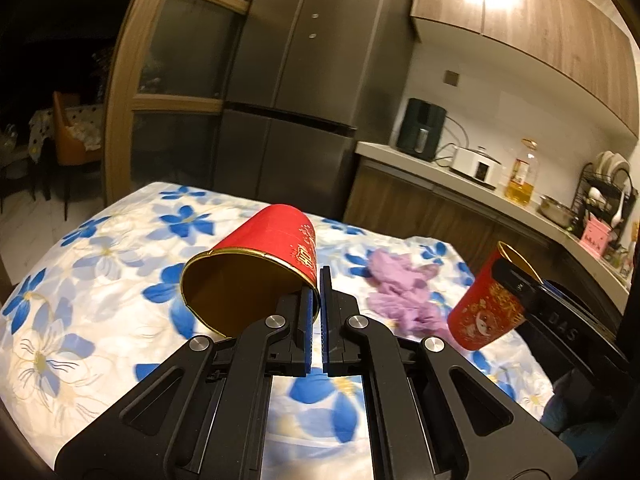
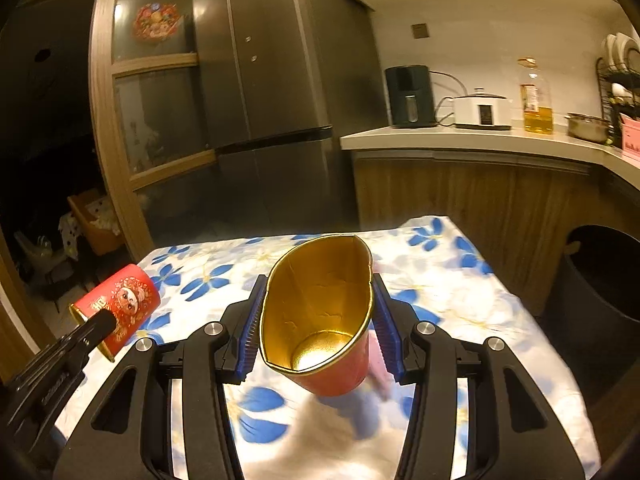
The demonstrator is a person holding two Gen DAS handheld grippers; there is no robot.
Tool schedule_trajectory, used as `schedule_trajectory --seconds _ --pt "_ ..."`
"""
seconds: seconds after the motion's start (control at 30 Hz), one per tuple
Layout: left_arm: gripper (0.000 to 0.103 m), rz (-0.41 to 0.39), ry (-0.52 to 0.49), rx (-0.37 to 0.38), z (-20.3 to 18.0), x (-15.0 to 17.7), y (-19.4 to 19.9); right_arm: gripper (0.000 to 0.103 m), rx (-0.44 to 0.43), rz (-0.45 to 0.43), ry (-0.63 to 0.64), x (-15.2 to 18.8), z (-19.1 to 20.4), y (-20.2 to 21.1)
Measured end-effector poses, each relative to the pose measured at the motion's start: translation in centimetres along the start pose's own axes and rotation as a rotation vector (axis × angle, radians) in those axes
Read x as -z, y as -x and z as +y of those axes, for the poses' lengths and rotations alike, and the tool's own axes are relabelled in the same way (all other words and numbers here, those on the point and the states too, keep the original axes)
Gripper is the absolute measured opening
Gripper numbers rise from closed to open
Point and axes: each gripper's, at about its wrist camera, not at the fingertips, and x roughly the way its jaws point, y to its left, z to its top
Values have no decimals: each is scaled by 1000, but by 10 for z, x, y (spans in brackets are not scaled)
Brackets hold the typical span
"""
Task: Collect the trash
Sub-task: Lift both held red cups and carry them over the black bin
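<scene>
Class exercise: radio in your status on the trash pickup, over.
Left gripper shut on cup rim. Right gripper squeezing second cup. Purple rag on table. Dark bin at right.

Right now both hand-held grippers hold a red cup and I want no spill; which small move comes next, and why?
Probably carry the right hand-held gripper rightward to the dark bin. Its squeezed cup is lifted off the tablecloth, and the bin stands open beside the table. The left hand-held gripper can follow with its cup.
</scene>
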Motion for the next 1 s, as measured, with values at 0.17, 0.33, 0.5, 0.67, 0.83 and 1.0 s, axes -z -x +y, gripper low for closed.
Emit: schedule_trajectory --seconds 0.17,0.33,0.5,0.67,0.83,1.0 --pt "2 -4 -41 48 -33 0 1 49 49 -28 -25 -3 -30 21" --pt "2 -7 -87 102 -70 1 -2 49 99 -52 -49 -5 -61 38" --pt "2 -6 -134 165 -110 3 -4 49 150 -68 -80 -7 -92 54" --pt "2 8 -176 240 -153 9 -10 49 216 -102 -94 -11 -124 72" --pt "2 -1 -230 318 -198 13 -15 49 295 -134 -112 -17 -160 90" --pt "2 -7 -256 411 -241 16 -20 49 371 -163 -154 -23 -196 104"
